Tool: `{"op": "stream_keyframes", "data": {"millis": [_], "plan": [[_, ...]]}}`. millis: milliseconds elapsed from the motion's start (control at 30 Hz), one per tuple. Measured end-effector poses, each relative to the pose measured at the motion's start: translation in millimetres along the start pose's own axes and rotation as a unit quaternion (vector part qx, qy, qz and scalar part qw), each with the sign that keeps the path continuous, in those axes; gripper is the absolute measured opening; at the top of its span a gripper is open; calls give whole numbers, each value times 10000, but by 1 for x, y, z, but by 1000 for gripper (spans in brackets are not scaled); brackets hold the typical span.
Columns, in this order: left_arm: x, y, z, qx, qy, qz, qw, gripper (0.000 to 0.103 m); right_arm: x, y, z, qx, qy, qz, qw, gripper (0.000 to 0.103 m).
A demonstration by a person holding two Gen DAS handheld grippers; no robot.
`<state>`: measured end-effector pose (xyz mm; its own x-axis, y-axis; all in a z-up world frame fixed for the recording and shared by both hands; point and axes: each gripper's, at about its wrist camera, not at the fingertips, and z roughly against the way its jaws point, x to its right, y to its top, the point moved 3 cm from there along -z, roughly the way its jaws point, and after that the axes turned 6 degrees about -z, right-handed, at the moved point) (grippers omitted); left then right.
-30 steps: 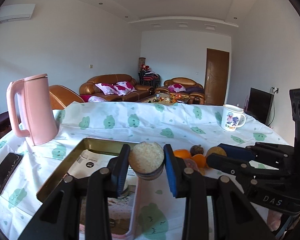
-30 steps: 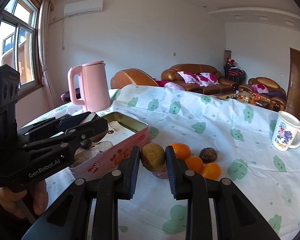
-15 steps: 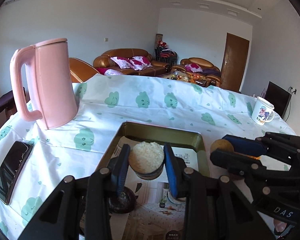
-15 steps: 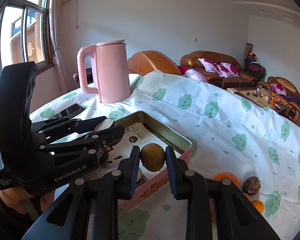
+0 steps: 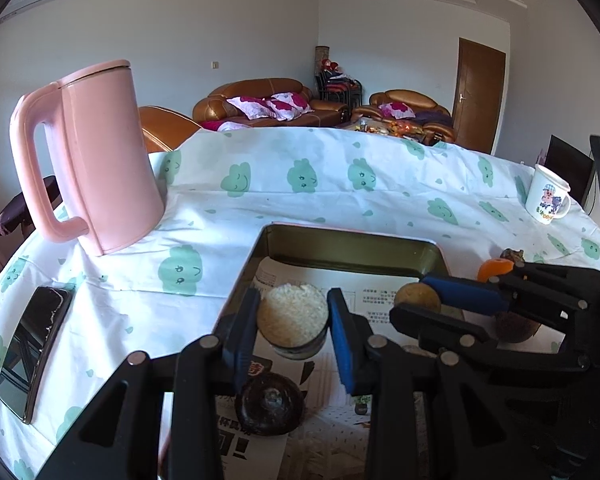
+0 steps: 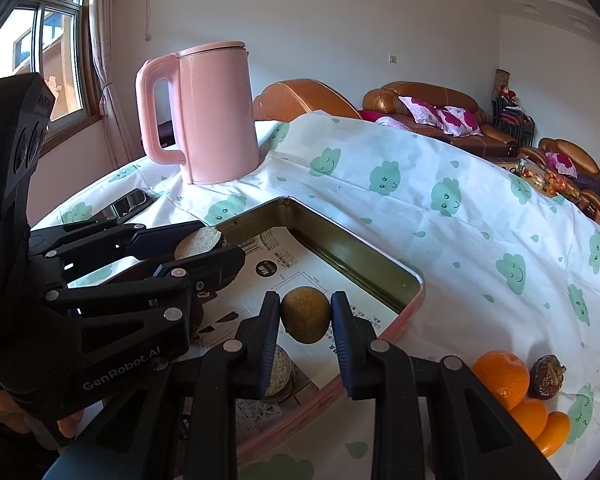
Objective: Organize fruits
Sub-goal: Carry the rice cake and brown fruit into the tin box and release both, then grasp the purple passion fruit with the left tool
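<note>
Left claw (image 5: 292, 320) clamped on a pale, grainy-topped round fruit (image 5: 293, 317), blue pads touching both its sides, held above the paper-lined inside of the tin tray (image 5: 352, 236). Right claw (image 6: 306, 316) clamped on a brownish-yellow round fruit (image 6: 305, 314), also held over the tray, near its right wall. In the left wrist view the right claw (image 5: 424, 300) comes in from the right, its brown fruit (image 5: 417, 298) showing at the fingertips; in the right wrist view the left claw (image 6: 204, 244) comes in from the left with the pale fruit (image 6: 198, 241) between its jaws.

Already lying in the tray: a dark round fruit (image 5: 269, 404) under the left claw, and a pale flat-topped fruit (image 6: 278, 372) under the right claw's left finger.

On the table (image 6: 440, 216), right of the tray and outside it: a cluster of three oranges (image 6: 500, 378) touching one another, with a dark brown wrinkled fruit (image 6: 547, 376) just beside the biggest one.

Pink kettle (image 5: 96, 152) stands upright on the table, left of and behind the tray. Black phone (image 5: 32, 348) lies flat near the left table edge. White cartoon mug (image 5: 546, 200) upright at the far right. Cloth is white with green cloud faces.
</note>
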<state>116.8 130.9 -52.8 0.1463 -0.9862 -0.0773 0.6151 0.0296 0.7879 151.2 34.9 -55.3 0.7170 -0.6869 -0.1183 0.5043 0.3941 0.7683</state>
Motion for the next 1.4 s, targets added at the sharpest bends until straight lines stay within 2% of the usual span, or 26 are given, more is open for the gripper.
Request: {"op": "stream_keyframes", "data": {"millis": [200, 300, 467, 533, 600, 633, 733, 800, 967, 1067, 1200, 1300, 1400], "plan": [[-1, -2, -3, -62, 80, -47, 9999, 36, 2, -2, -6, -39, 134, -117, 9998, 29], [-1, -2, -3, -56, 136, -55, 9999, 36, 4, -3, -7, -15, 129, -144, 9998, 33], [-2, -2, -2, -47, 183, -38, 9998, 37, 2, -3, -5, 0, 163, -153, 9998, 36], [-5, -1, 1, -7, 277, 5, 9996, 43, 3, -3, -3, 44, 138, -191, 9997, 38], [-9, 0, 4, 48, 339, 46, 9994, 55, 5, -2, 1, 87, 146, -249, 9995, 41], [-10, 1, 7, 85, 330, 60, 9994, 57, 6, -1, 4, 123, 131, -272, 9995, 46], [-13, 2, 14, 171, 331, 116, 9992, 73, 12, -2, 15, 244, 85, -335, 9991, 59], [-12, 3, 19, 242, 348, 124, 9990, 86, 16, -3, 21, 291, 131, -400, 9987, 61], [-1, 6, 30, 384, 186, 137, 9990, 90, 26, -14, 39, 312, 38, -372, 9988, 62], [14, 7, 39, 495, 66, 76, 9987, 93, 41, -26, 57, 376, -208, -328, 9985, 67], [44, 7, 43, 554, -132, -81, 9983, 94, 79, -43, 86, 488, -618, -532, 9955, 68], [72, 6, 44, 558, -291, -290, 9976, 94, 119, -55, 107, 574, -1126, -820, 9886, 68], [100, 5, 43, 518, -443, -500, 9964, 94, 153, -64, 120, 602, -1449, -1203, 9803, 68]]}}
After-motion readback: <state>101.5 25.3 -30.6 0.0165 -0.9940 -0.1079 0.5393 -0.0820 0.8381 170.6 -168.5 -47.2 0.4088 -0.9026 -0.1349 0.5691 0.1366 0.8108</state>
